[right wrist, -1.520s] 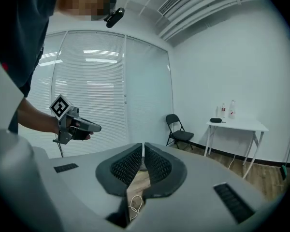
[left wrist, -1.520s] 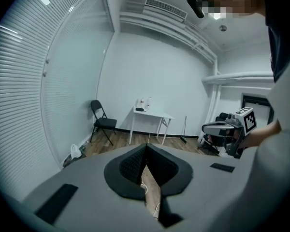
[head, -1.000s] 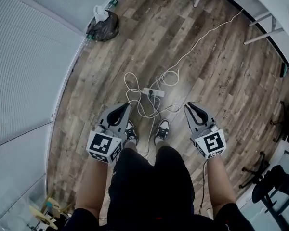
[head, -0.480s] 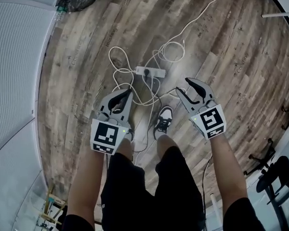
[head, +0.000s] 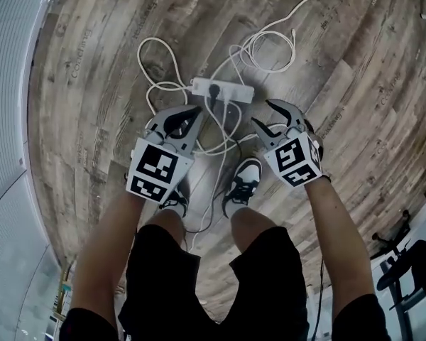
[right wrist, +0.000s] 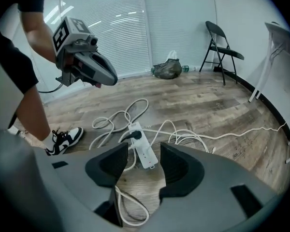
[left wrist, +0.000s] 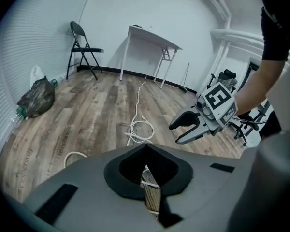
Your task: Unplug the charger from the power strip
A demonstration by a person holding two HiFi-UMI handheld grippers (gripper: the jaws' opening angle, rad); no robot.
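Both grippers are coming down towards the wooden floor [head: 92, 84]. The white power strip [head: 222, 89] is showing larger in the head view than a second ago and is lying just ahead of the two tools, among loops of white cable [head: 156, 62]. The charger [head: 214, 89], a black plug, is still sitting in a socket towards the strip's left end in that view. I am opening the right gripper [head: 264, 116]: its jaws, together a second ago, are now standing wide with nothing between them, and its own view is framing the strip and plug just beyond the gap. The left gripper [head: 195, 112] is keeping its jaws closed tip to tip and holding nothing, with only a sliver of floor and cable showing through. I am reading this as the approach ending: the right gripper is readying to take the plug and the left to steady the strip, though neither appears to be touching it yet
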